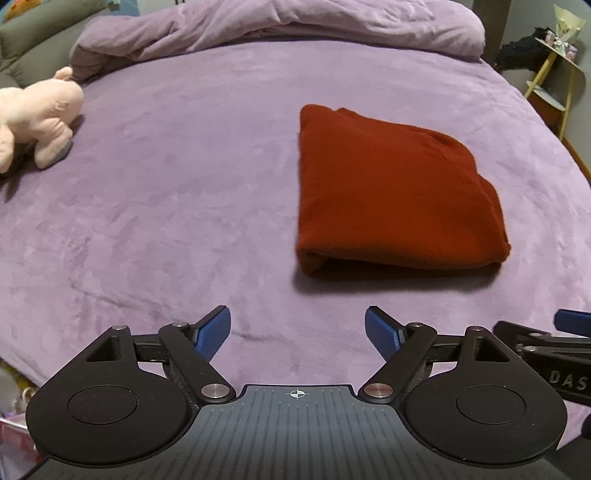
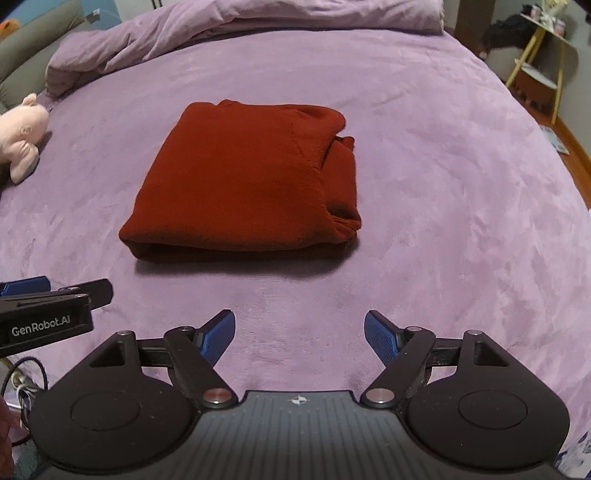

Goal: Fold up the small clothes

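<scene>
A dark red sweater [image 1: 391, 192] lies folded into a thick rectangle on the purple bed cover [image 1: 177, 192]; it also shows in the right wrist view [image 2: 240, 184]. My left gripper [image 1: 297, 328] is open and empty, held back from the sweater's near edge and to its left. My right gripper [image 2: 299, 332] is open and empty, held back from the sweater's near edge and slightly to its right. Each gripper shows at the edge of the other's view: the right one [image 1: 554, 332] and the left one [image 2: 48, 299].
A pink plush toy [image 1: 33, 118] lies at the bed's far left, seen too in the right wrist view [image 2: 20, 136]. A bunched purple duvet [image 1: 280, 26] runs along the far side. A yellow-legged shelf [image 1: 554, 74] stands off the bed at far right.
</scene>
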Demonstrator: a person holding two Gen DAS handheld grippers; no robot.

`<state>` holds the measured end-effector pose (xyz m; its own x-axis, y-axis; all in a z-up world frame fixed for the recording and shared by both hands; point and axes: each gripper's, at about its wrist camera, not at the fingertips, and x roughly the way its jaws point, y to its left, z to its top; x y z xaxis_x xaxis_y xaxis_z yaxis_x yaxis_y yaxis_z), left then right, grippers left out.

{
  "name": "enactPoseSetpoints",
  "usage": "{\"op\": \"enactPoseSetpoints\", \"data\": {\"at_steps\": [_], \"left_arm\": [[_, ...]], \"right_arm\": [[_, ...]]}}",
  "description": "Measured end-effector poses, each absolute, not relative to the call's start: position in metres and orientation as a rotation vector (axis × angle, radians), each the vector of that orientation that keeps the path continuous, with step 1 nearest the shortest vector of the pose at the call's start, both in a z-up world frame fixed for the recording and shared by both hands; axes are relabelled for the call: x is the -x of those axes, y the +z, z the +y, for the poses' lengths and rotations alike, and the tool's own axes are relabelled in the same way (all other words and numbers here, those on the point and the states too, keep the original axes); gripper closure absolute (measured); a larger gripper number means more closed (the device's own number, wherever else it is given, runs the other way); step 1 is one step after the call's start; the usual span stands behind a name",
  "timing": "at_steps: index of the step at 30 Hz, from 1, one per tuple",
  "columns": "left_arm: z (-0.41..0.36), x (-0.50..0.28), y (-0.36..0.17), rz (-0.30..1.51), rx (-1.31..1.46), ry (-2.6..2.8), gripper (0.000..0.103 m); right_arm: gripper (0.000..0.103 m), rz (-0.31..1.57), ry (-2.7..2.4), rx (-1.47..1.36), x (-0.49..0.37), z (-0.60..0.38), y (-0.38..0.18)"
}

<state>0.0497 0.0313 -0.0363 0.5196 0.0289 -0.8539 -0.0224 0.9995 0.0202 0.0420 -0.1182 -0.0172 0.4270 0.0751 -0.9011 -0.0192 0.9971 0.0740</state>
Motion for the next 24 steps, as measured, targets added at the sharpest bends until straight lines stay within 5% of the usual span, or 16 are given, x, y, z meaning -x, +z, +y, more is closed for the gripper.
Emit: {"op": "enactPoseSetpoints", "data": {"at_steps": [24], "left_arm": [[0.019,-0.048,-0.030,1.026,-0.093,0.002,0.018]], "right_arm": [[0.025,1.112,0.056,-0.008,-0.043,-0.104,-0.007]]}}
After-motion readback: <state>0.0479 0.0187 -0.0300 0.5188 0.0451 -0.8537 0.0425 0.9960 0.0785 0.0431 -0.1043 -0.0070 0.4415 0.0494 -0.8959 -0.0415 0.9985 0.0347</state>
